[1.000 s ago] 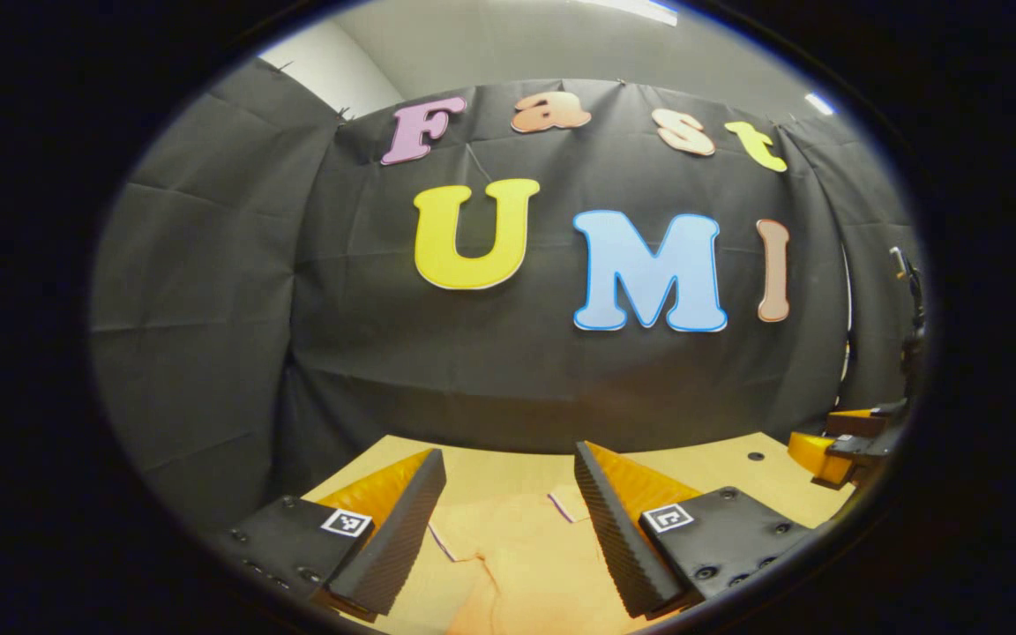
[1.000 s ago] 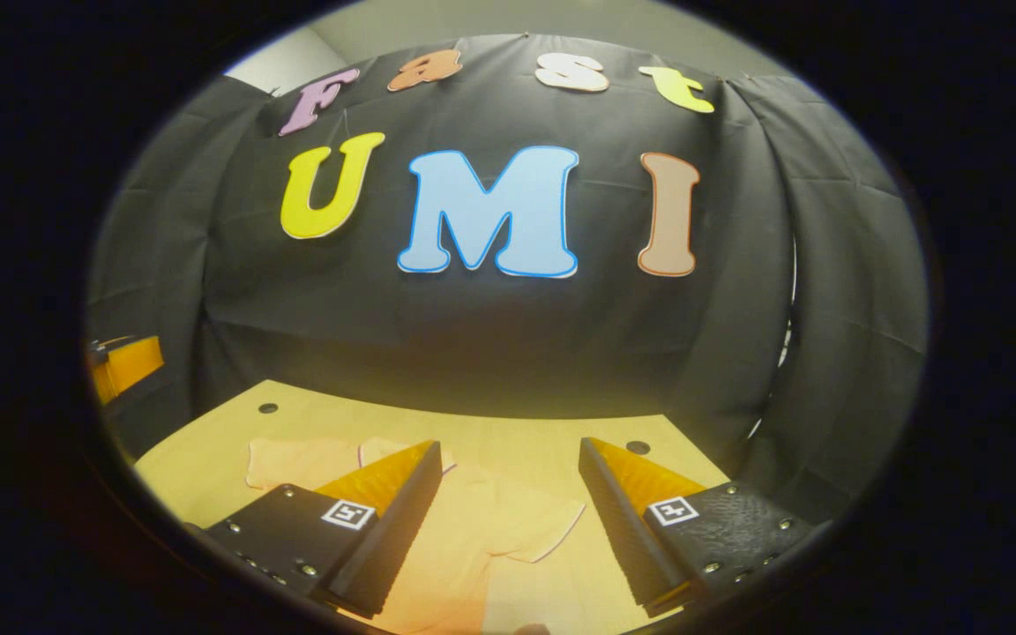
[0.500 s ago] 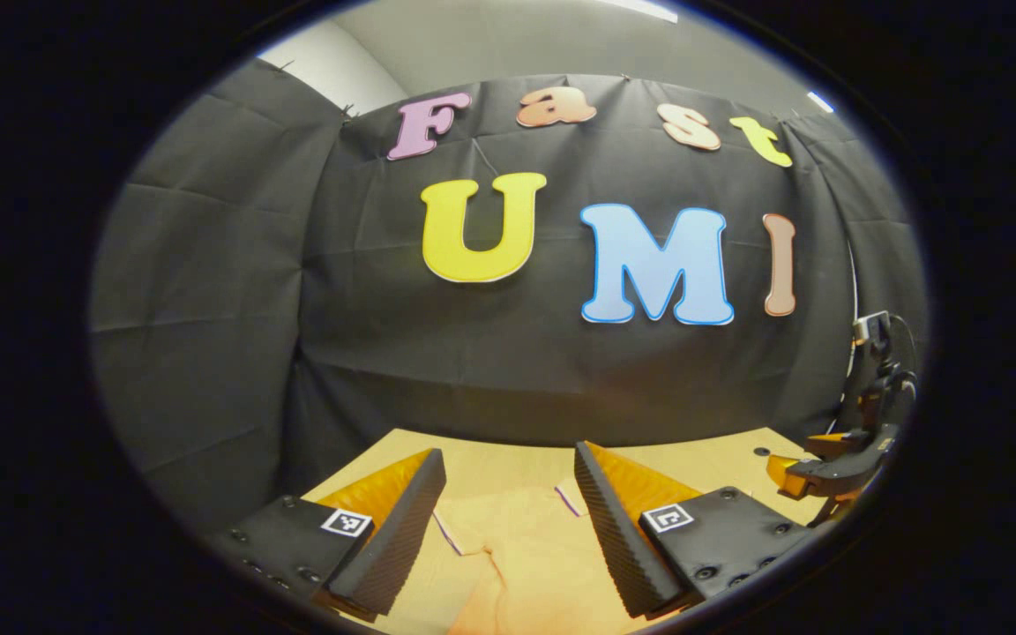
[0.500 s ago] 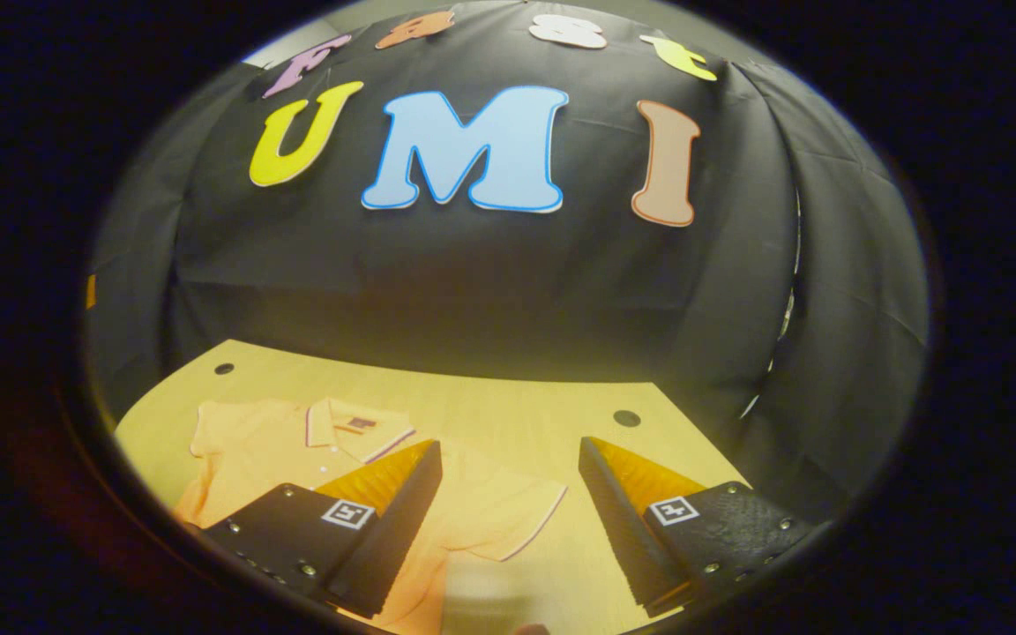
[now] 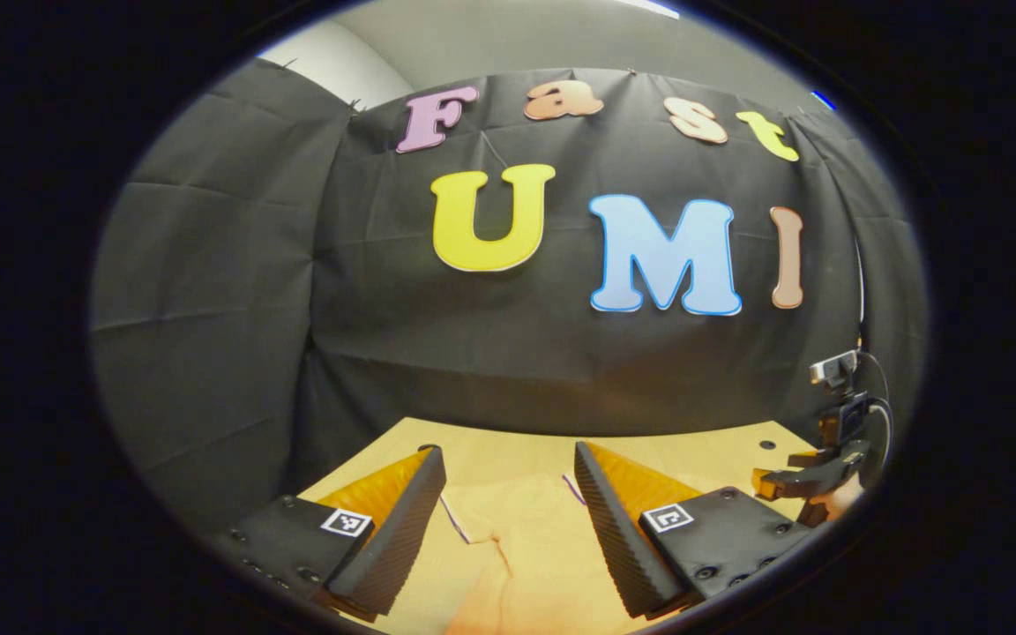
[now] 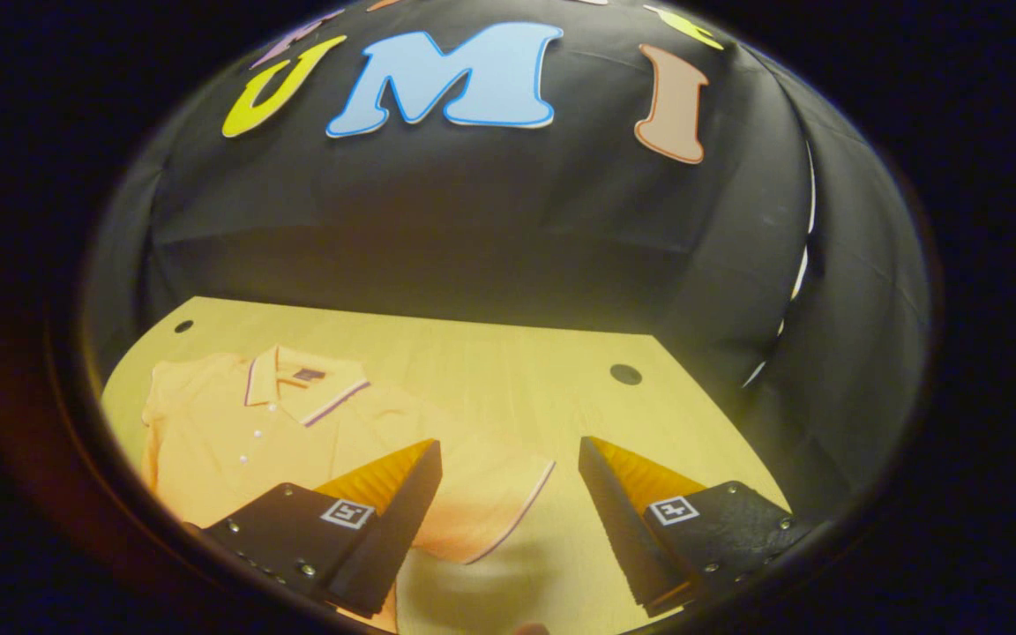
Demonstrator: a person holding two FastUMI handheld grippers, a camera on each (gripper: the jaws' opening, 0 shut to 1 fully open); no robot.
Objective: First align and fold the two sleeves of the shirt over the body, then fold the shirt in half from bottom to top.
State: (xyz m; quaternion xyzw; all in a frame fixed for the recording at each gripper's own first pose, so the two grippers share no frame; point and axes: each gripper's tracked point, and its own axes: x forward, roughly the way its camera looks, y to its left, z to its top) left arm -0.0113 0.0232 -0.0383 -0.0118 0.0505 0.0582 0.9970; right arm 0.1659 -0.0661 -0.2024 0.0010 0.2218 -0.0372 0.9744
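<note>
With both our left gripper (image 5: 508, 494) and right gripper (image 6: 508, 485) wide open and empty above the shirt (image 6: 296, 432) lying flat on the table (image 6: 508, 362), we risk pinching two layers at the sleeve (image 6: 499, 503) and bunching it

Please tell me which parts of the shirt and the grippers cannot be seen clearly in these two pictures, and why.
- Shirt hem: in the right gripper view, cut off by the lower edge and hidden behind the right gripper fingers.
- Shirt's far sleeve: cut off at the left edge, same view.
- Shirt in the left gripper view: mostly hidden by the left gripper fingers; just a strip shows between them.
- Right gripper in the left gripper view: too small, at the rim, to judge its opening.
</note>
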